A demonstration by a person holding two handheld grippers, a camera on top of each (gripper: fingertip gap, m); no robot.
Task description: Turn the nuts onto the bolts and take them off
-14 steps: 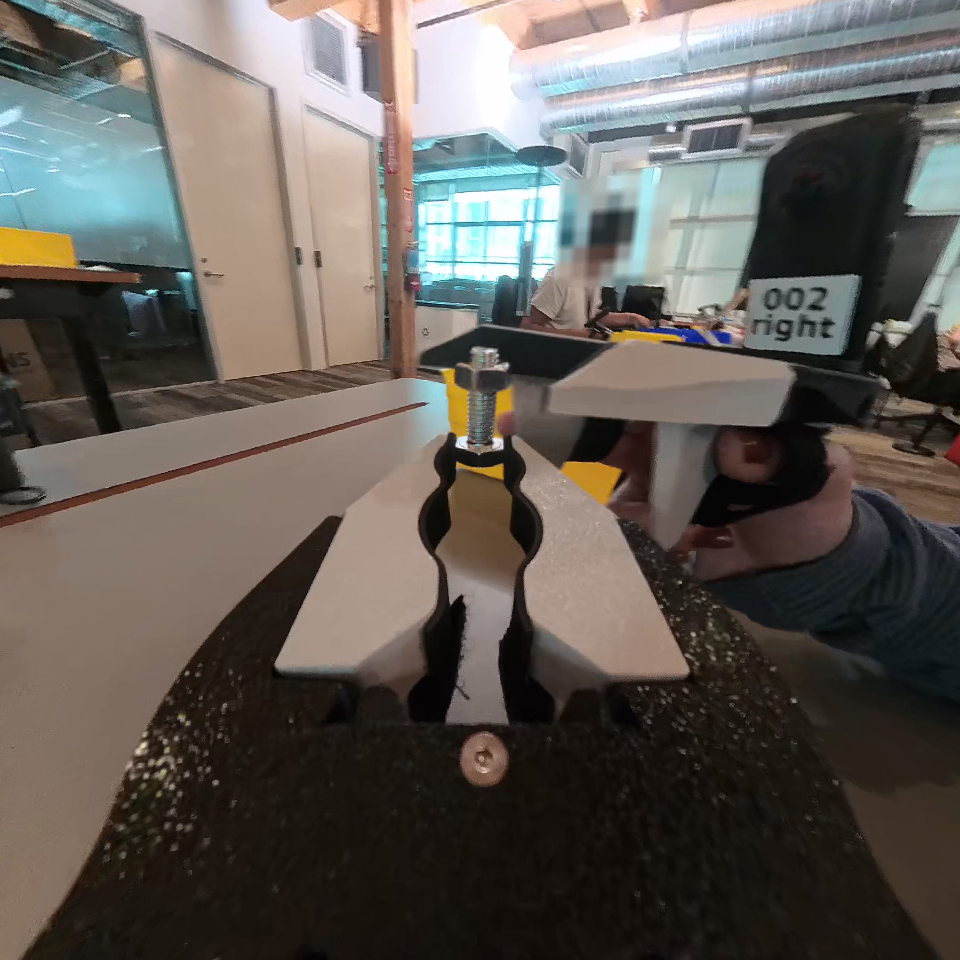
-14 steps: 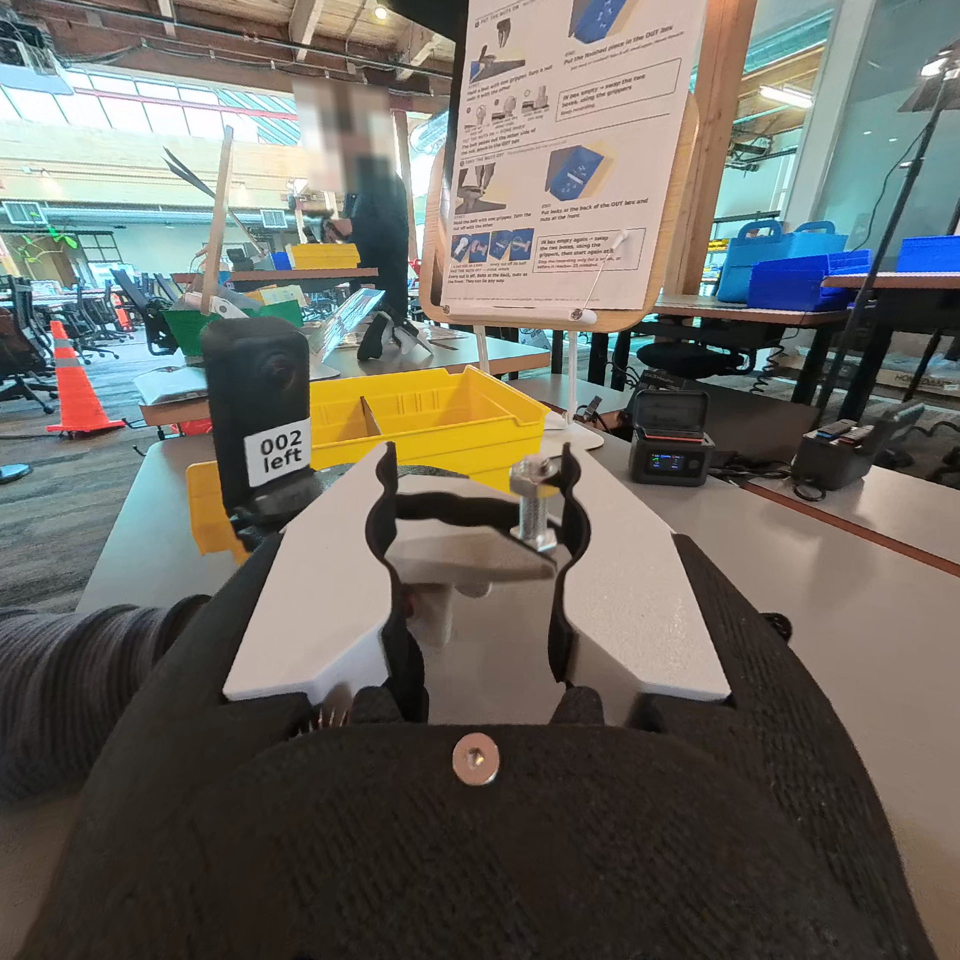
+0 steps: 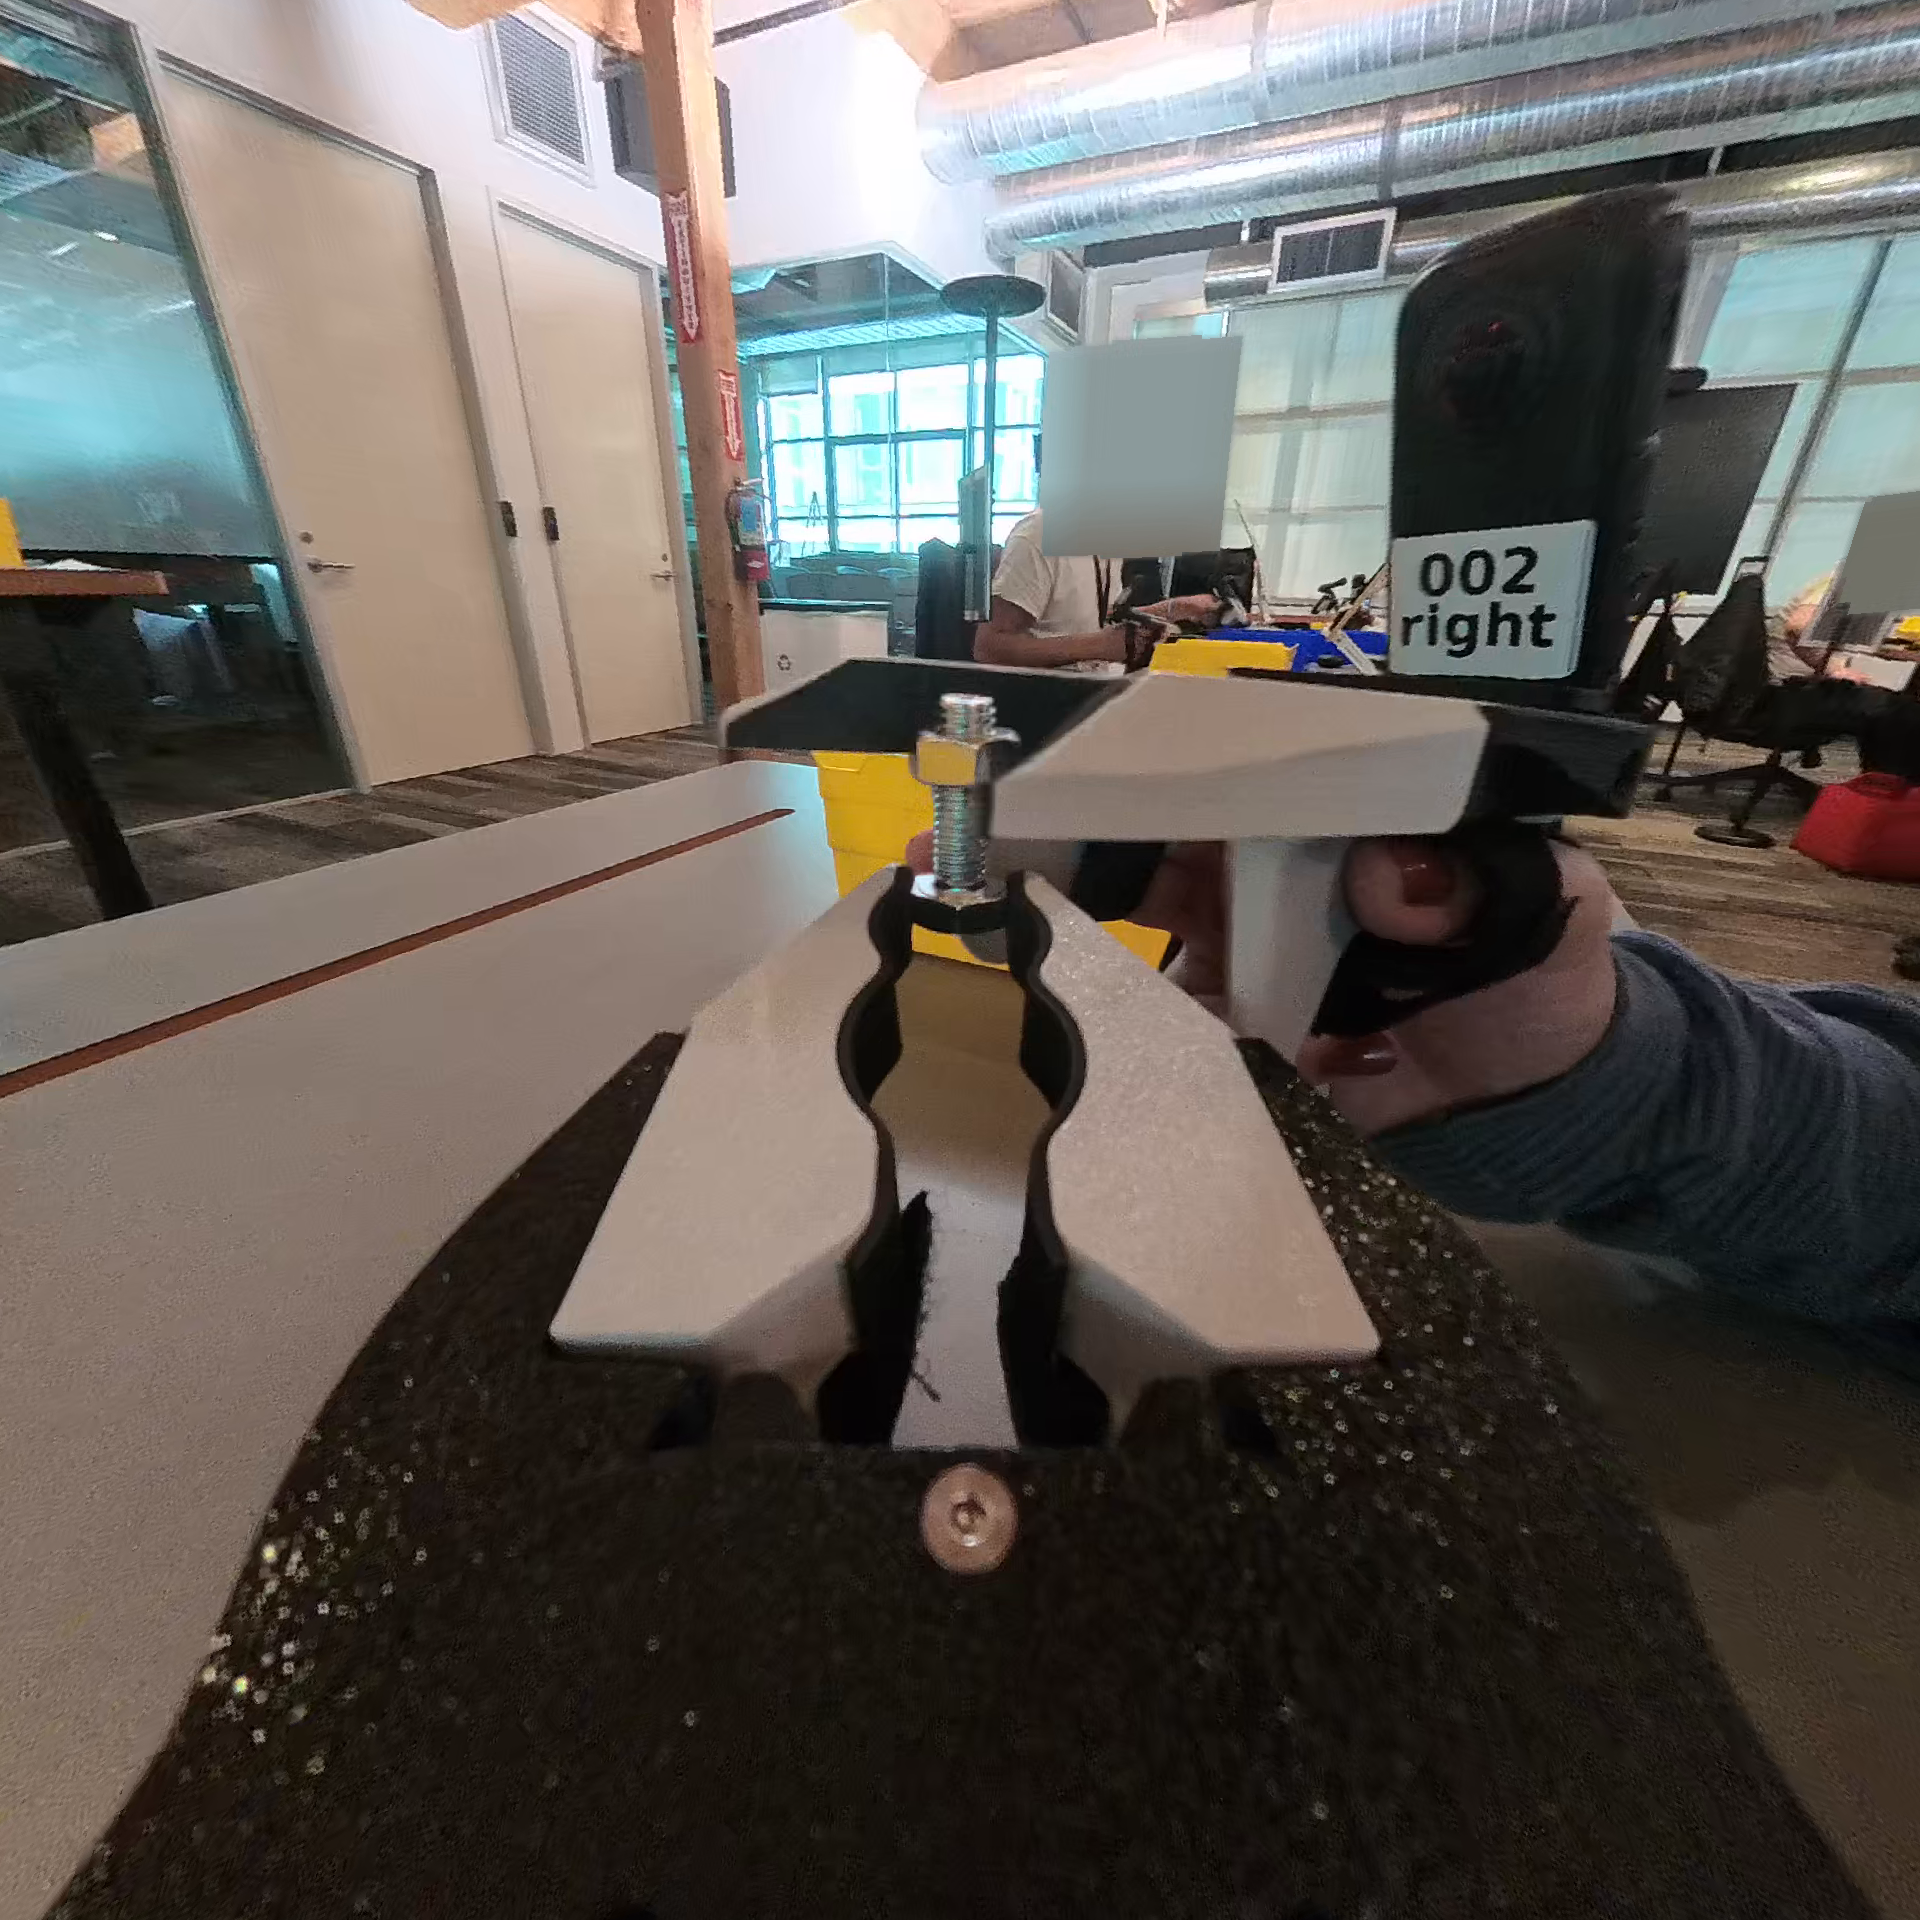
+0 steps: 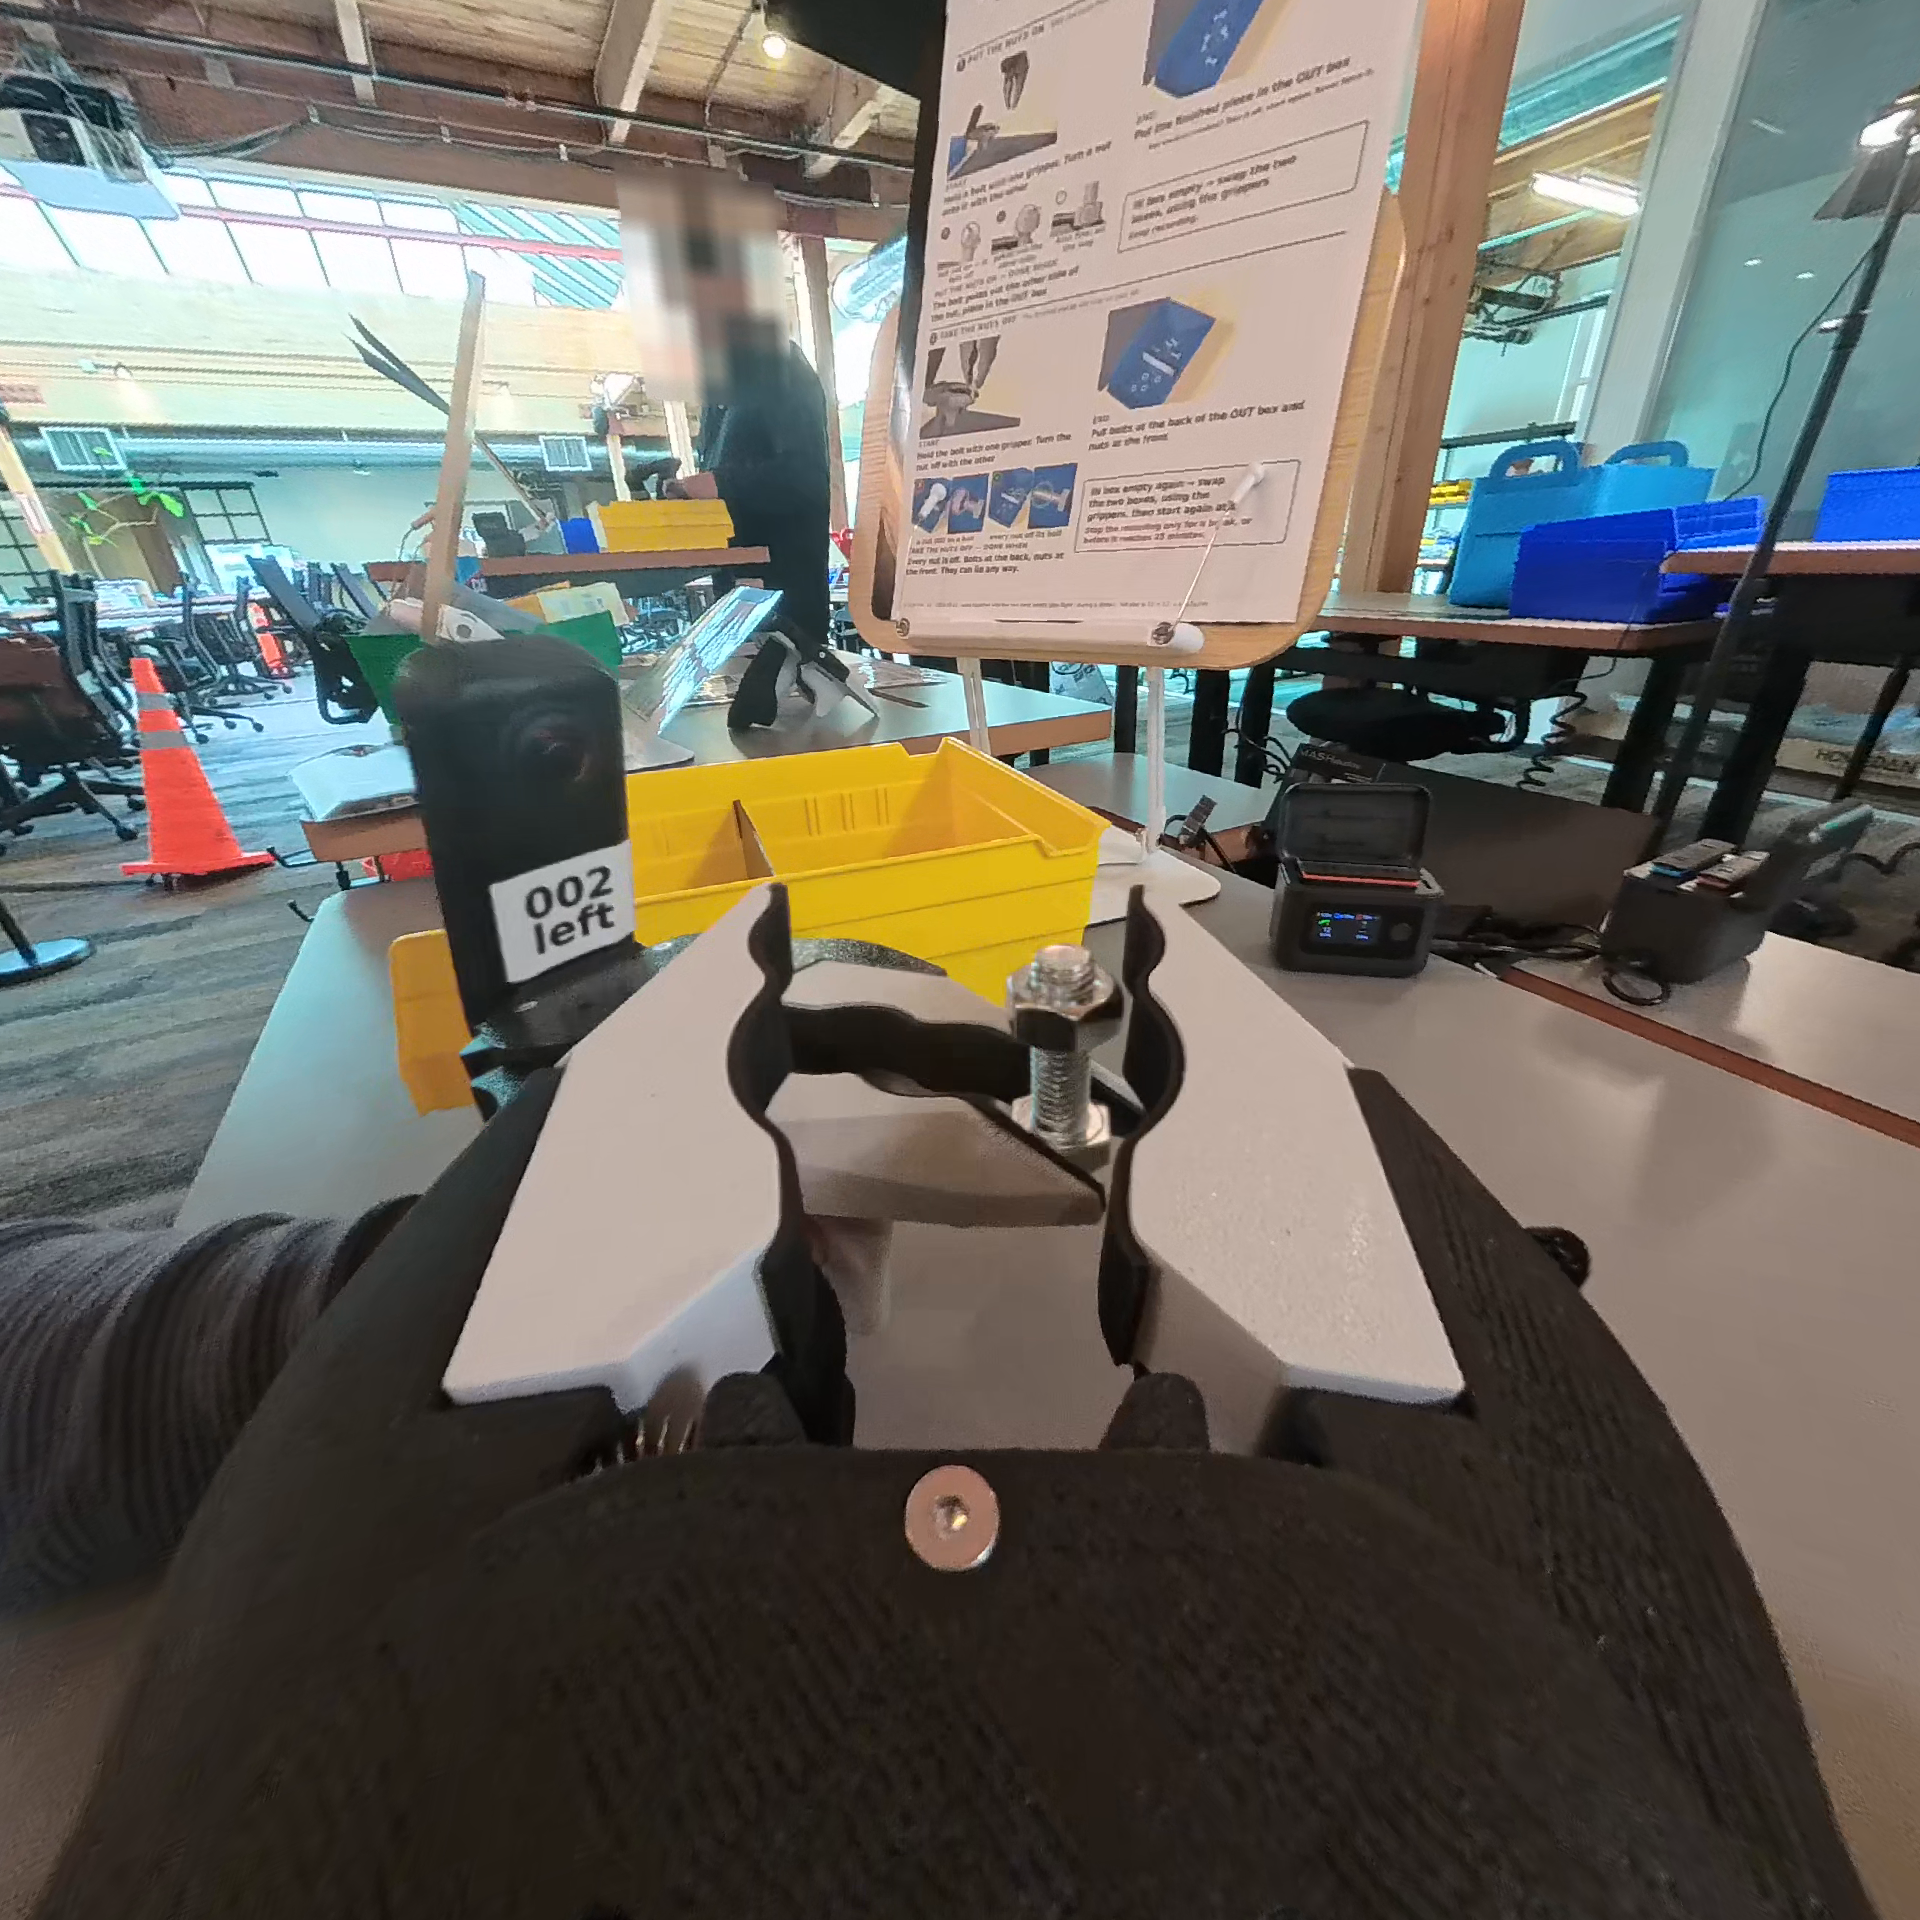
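Note:
A silver bolt (image 3: 954, 840) stands upright with its head clamped in my left gripper (image 3: 961, 896), which is shut on it just above the grey table (image 3: 312, 1143). A hex nut (image 3: 956, 764) sits near the top of the thread. My right gripper (image 3: 894, 748) comes in from the right at nut height, held by a hand (image 3: 1455, 987). In the right wrist view the right gripper (image 4: 956, 914) is open, and the nut (image 4: 1065, 1006) lies inside its jaws next to the right finger (image 4: 1247, 1143). The bolt (image 4: 1058, 1086) and left gripper (image 4: 1070, 1138) show below it.
A yellow divided bin (image 4: 862, 831) stands just beyond the grippers. Behind it is an instruction board on a stand (image 4: 1132, 312). A small black device with a screen (image 4: 1351, 914) and another black box (image 4: 1714, 914) sit at the right. People work at far desks. The left gripper's tips are roughly 6 cm from the right gripper's.
The right gripper has slid forward, so the nut now sits deeper between its open fingers. The left gripper still holds the bolt upright in the same place.

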